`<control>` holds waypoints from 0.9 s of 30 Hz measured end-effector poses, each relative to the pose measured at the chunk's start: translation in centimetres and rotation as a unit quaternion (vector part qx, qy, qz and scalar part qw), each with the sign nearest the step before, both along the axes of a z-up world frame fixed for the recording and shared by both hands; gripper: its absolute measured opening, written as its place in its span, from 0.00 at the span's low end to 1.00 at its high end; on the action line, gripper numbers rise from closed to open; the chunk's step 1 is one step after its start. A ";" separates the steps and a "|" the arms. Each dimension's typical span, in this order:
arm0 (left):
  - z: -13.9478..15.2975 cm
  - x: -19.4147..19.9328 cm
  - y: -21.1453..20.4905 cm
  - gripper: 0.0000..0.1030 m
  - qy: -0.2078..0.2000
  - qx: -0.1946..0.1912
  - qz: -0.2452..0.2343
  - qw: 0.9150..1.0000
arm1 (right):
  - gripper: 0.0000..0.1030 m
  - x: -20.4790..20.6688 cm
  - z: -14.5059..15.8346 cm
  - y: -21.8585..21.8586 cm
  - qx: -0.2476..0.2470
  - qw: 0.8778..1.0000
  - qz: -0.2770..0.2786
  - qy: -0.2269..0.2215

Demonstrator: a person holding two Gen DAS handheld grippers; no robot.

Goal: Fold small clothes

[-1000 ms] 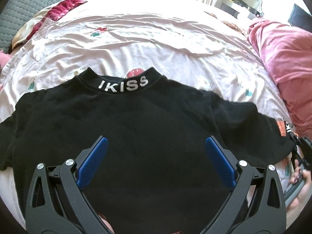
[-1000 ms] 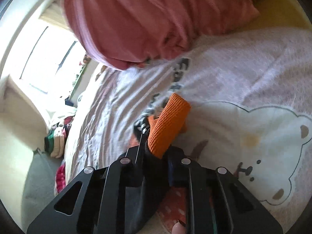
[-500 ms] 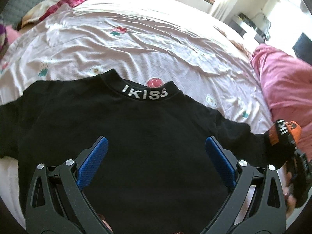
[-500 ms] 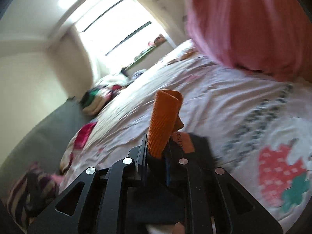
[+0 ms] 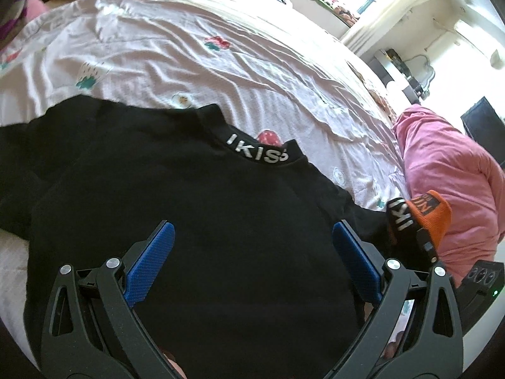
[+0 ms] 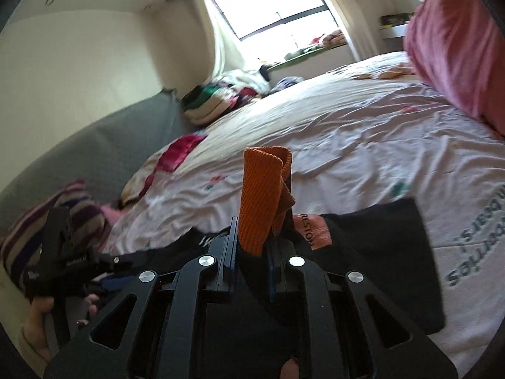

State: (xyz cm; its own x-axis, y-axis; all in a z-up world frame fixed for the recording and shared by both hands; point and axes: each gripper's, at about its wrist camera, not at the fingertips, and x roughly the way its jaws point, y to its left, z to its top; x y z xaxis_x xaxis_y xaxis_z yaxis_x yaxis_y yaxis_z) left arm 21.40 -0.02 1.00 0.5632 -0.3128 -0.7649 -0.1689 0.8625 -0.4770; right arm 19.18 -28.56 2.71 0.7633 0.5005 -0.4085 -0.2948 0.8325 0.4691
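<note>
Two tools are in play on the bed (image 5: 195,60). In the left wrist view, your left tool (image 5: 252,246) sits at the bottom centre with its blue pads spread wide, nothing between them, hovering over the body of the black shirt (image 5: 189,208). That shirt lies spread across the lower left and centre of the frame on the pale printed bed sheet, its collar with white lettering (image 5: 258,153) pointing toward the upper middle. Further right, the shirt's sleeve is lifted off the sheet, and its orange cuff (image 5: 426,214) sticks up at the right edge, pinched by your right tool, with a pink pillow (image 5: 448,183) just behind it.

In the right wrist view, your left tool and the hand (image 6: 38,322) holding it show at the lower left. At bottom centre your right tool (image 6: 251,252) is pressed together on the orange cuff, which stands upright out of the jaws. Black sleeve fabric hangs from the tool toward the lower right. Folded clothes (image 6: 217,98) are piled by the window at upper centre.
</note>
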 end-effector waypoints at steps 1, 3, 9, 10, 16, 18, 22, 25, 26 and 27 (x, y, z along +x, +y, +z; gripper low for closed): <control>-0.1 -0.1 0.3 0.91 0.001 -0.007 0.001 1.000 | 0.13 0.0 -0.1 0.9 -0.006 1.000 0.011 0.001; -0.5 -0.2 0.9 0.91 0.005 -0.015 0.005 1.000 | 0.13 0.2 -0.6 2.5 -0.017 0.999 0.033 0.006; -1.8 -0.1 1.7 0.91 0.018 -0.040 0.008 0.999 | 0.38 -0.1 -2.0 5.2 -0.030 0.996 0.076 0.017; -2.0 -0.1 1.6 0.90 0.023 -0.039 0.008 0.999 | 0.38 -0.2 -2.1 5.2 -0.027 0.996 0.079 0.021; -3.4 0.4 -0.6 0.78 0.039 -0.040 -0.020 0.998 | 0.42 -0.1 -2.3 2.1 0.000 0.998 0.041 0.039; -3.8 0.6 -1.7 0.61 0.043 -0.044 -0.034 0.998 | 0.43 0.1 -2.4 0.7 0.001 0.999 0.017 0.050; -4.8 1.2 -4.6 0.49 0.053 -0.059 -0.075 0.994 | 0.44 0.2 -2.8 -2.0 -0.007 0.998 -0.030 0.063; -5.4 1.9 -6.6 0.49 0.059 -0.064 -0.090 0.992 | 0.48 -0.1 -2.8 -3.5 -0.015 0.996 -0.052 0.065; -5.6 2.2 -7.1 0.49 0.062 -0.060 -0.091 0.992 | 0.49 -0.1 -2.8 -3.9 -0.017 0.996 -0.059 0.065; -5.9 2.5 -7.6 0.49 0.066 -0.053 -0.089 0.992 | 0.50 -0.2 -2.8 -4.2 -0.018 0.996 -0.064 0.065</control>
